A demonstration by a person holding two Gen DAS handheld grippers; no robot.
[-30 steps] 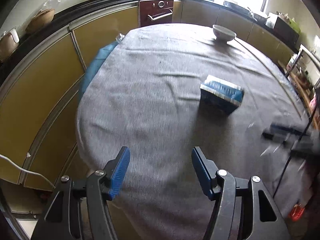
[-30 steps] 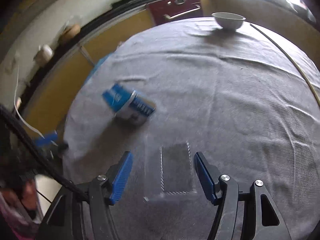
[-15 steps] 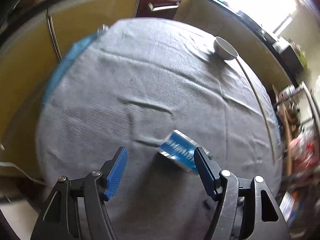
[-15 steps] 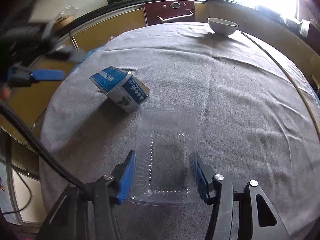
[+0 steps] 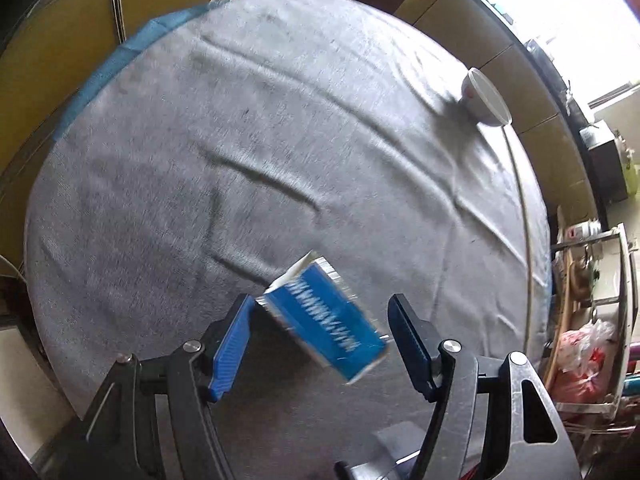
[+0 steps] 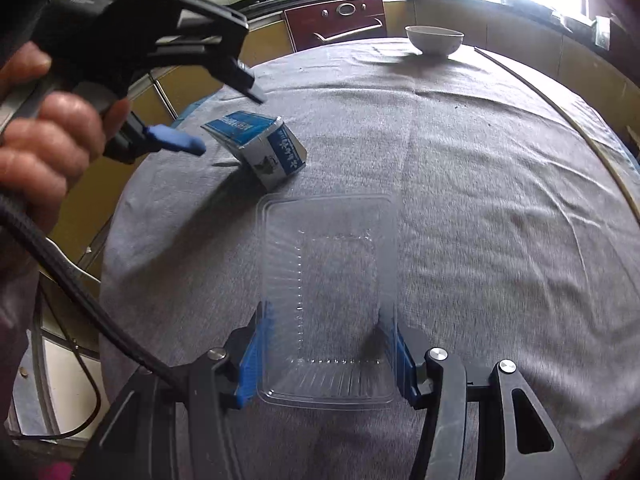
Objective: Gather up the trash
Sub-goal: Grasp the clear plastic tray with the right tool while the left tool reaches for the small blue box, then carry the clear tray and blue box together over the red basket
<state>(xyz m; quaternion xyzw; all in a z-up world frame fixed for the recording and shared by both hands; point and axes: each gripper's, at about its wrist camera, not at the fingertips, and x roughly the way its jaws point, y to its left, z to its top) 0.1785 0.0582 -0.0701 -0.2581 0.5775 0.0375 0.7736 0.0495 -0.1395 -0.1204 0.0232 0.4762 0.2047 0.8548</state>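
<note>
Two grippers angled downward, left gripper [image 5: 318, 332] jaws released around carton [image 5: 324, 320], right gripper [image 6: 326, 356] clamping clear tray [image 6: 328, 280].

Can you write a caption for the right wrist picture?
Right gripper clamps a clear tray; left gripper nears the blue carton.

A blue and white carton [image 6: 256, 145] with white lettering lies on a grey cloth [image 6: 460, 184]. The tray [image 6: 328, 300] is clear plastic, the bowl [image 6: 434, 39] white, the cabinets [image 5: 60, 20] mustard yellow.
</note>
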